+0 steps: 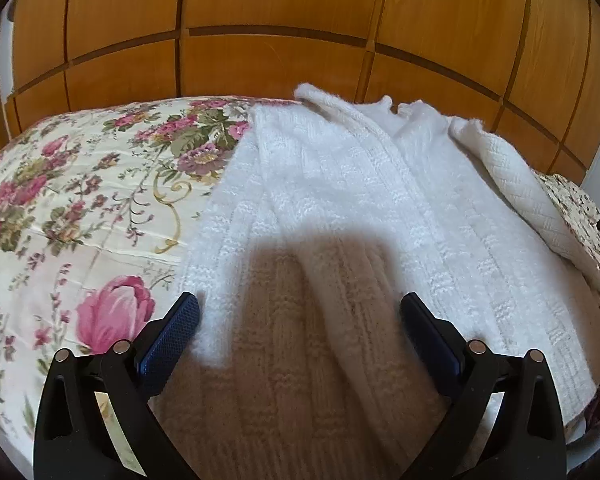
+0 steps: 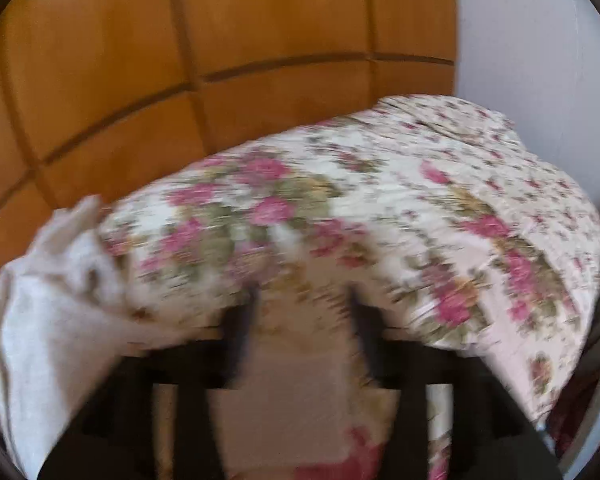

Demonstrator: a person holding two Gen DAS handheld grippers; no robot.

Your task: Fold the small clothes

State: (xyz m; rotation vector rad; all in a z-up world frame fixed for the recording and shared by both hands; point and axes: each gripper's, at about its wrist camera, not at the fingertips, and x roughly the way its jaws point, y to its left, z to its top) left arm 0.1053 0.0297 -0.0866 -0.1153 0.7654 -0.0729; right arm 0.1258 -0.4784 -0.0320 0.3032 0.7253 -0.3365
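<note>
A white knitted garment lies spread on the floral bedspread, with a sleeve folded at its far right. My left gripper is open just above the garment's near part, its blue pads wide apart, and it casts a shadow on the knit. In the blurred right wrist view, the garment lies at the left. My right gripper is open and empty above the bedspread, to the right of the garment.
A wooden panelled wardrobe stands behind the bed. A white wall is at the right. The bed's right edge drops off near the garment's sleeve.
</note>
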